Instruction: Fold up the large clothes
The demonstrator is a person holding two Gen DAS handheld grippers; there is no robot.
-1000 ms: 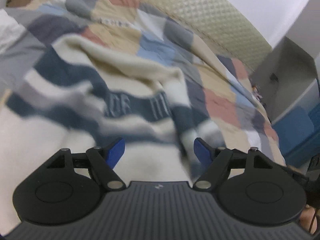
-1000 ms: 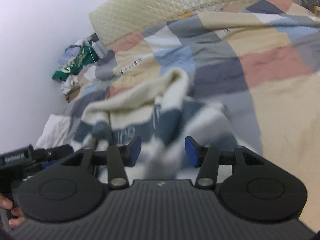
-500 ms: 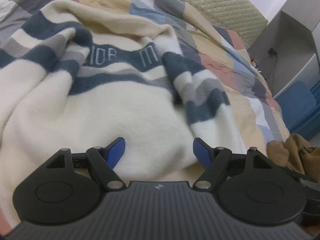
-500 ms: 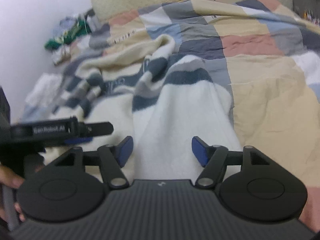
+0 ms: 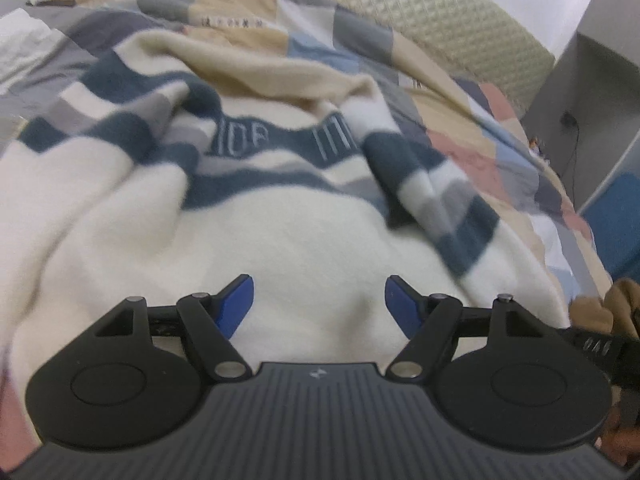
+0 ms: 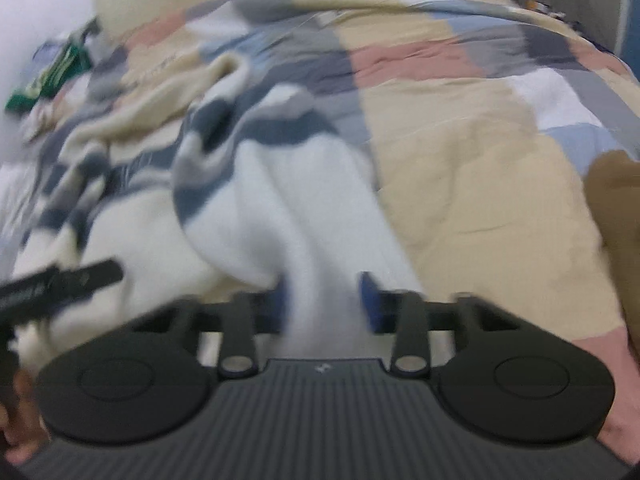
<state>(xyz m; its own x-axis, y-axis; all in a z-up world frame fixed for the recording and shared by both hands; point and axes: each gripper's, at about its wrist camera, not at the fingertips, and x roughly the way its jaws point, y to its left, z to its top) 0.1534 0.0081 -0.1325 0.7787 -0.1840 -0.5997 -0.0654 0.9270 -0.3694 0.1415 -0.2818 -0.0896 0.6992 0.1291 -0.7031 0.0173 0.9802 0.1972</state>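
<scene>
A cream sweater point(image 5: 304, 240) with navy and grey stripes lies crumpled on the bed. My left gripper point(image 5: 320, 304) hovers open just over its plain cream body, with nothing between the blue pads point(image 5: 236, 304). In the blurred right wrist view, a white sleeve of the sweater point(image 6: 324, 264) runs between the fingers of my right gripper point(image 6: 325, 300). Its jaws are closing and the pads point(image 6: 370, 300) lie against the cloth on both sides. The left gripper's black finger point(image 6: 60, 284) shows at the left edge there.
A patchwork quilt point(image 6: 460, 168) covers the bed, with a cream quilted headboard point(image 5: 460, 20) behind. A brown garment point(image 6: 616, 200) lies at the right. A pile of clothes point(image 6: 52, 76) sits at the far left, and a grey cabinet point(image 5: 592, 80) stands to the right.
The right gripper's jaws have come together around the white sleeve and it has dropped closer to the bed. The left gripper sank toward the sweater, then stayed open and still.
</scene>
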